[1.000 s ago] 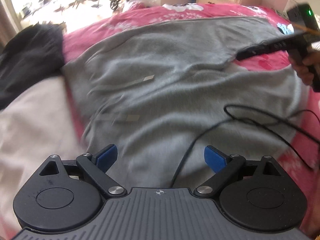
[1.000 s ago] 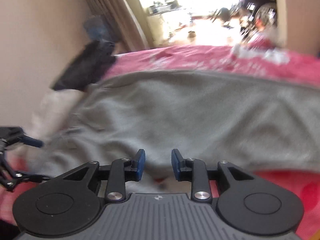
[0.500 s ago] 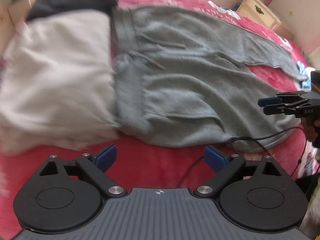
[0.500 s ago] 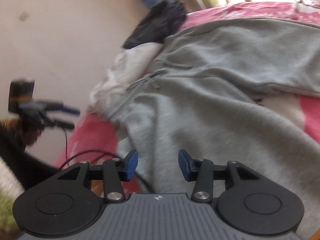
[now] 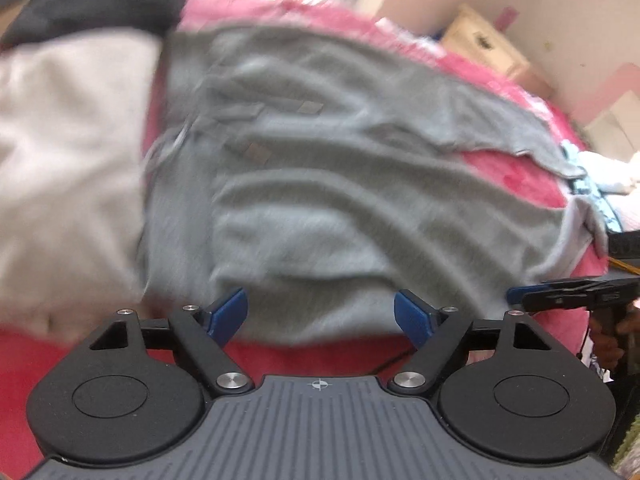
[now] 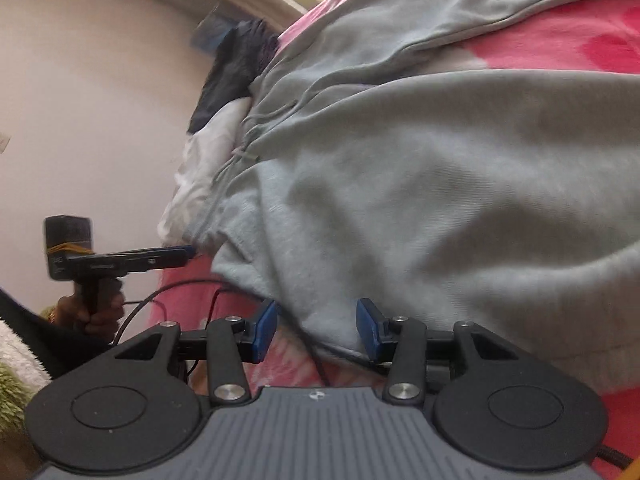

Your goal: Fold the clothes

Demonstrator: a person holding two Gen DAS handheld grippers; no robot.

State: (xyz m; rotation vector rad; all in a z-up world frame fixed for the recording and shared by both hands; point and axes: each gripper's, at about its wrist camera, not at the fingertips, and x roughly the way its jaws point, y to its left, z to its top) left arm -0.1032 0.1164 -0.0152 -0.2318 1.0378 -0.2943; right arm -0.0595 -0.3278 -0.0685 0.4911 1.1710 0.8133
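Pink bedspread (image 5: 516,168) under grey sweatpants (image 5: 340,184), black cable (image 6: 168,292) alongside

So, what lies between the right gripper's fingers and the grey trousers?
In the right wrist view, a black cable on pink bedcover crosses before right gripper, below the grey trousers.

Daylight blows out the window area at the top of both fisheye views. Motion blur smears the grey sweatpants (image 5: 340,184) in the left wrist view; the right is sharper, its edges curved.
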